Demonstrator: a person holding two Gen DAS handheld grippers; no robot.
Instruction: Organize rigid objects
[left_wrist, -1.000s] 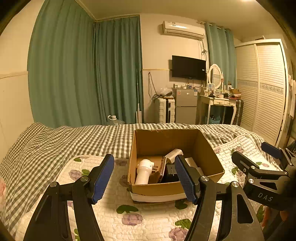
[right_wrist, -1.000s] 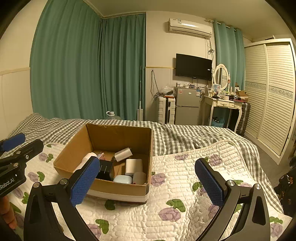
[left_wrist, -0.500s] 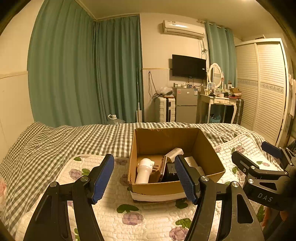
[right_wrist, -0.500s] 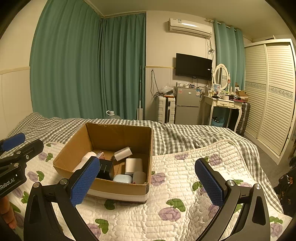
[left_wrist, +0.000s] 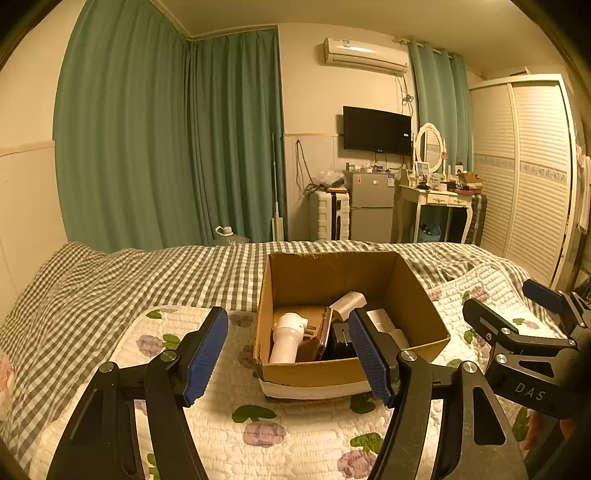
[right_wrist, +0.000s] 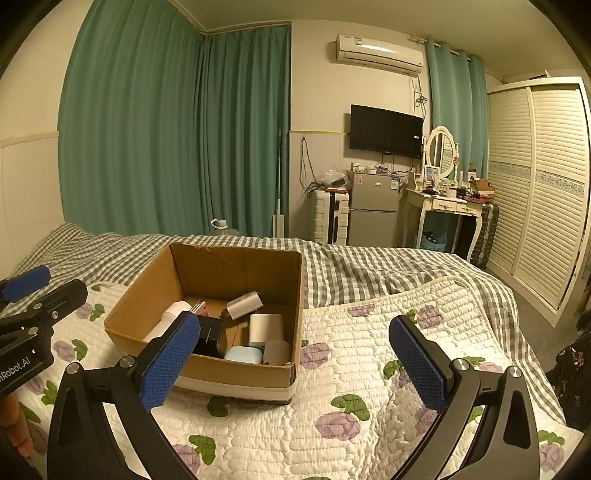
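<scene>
Left wrist view gives me my left gripper with its fingers spread wide and nothing between them, hanging above the floral quilt just short of the cardboard box. My right gripper is spread just as wide, also holding nothing. The box sits on the quilt, on the bed. Inside it I see a white cylinder, a black block, a white cube, a pale blue case and a tilted white adapter (packed close, several touching).
</scene>
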